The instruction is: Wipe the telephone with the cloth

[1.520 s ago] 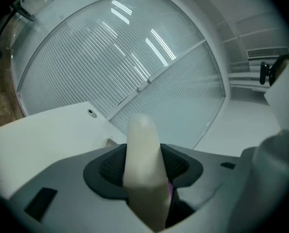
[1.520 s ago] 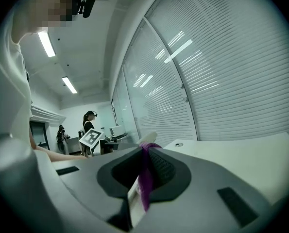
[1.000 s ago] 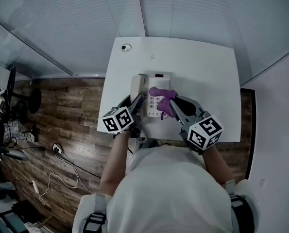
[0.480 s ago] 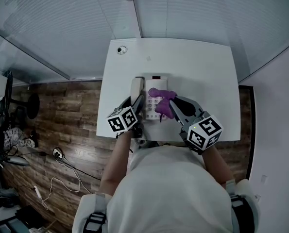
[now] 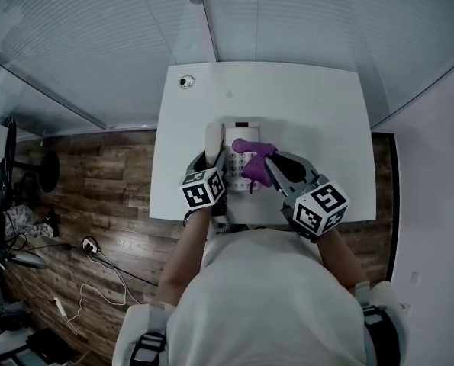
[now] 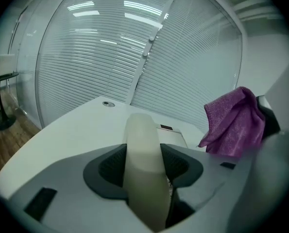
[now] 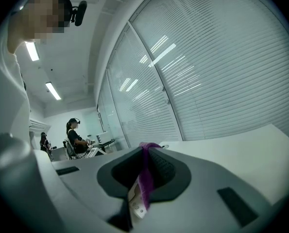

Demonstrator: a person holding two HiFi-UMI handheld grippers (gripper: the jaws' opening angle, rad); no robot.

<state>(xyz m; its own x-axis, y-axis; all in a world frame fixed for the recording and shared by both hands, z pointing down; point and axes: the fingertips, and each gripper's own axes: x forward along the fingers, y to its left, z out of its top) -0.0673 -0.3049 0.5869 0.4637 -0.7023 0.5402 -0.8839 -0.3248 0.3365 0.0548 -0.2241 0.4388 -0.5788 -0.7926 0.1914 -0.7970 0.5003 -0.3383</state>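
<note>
A white telephone [image 5: 242, 147] sits near the front edge of the white table [image 5: 303, 105]. Its cream handset [image 5: 214, 137] lies along the phone's left side. My left gripper [image 5: 217, 161] is shut on the handset's near end. In the left gripper view the handset [image 6: 142, 135] fills the gap between both pads. My right gripper [image 5: 268, 166] is shut on a purple cloth [image 5: 253, 157] that rests over the keypad. In the right gripper view a thin fold of the cloth [image 7: 146, 178] and its white tag are pinched between the jaws. The same cloth [image 6: 234, 123] hangs at the right of the left gripper view.
A round cable grommet [image 5: 184, 81] sits in the table's far left corner. Glass walls with blinds [image 5: 288, 14] stand behind the table. Wooden floor with cables [image 5: 97, 204] lies to the left. People sit at desks [image 7: 76, 137] in the background of the right gripper view.
My left gripper has slid right and forward until the handset's near end sits between its jaws. The right gripper and cloth have stayed over the keypad.
</note>
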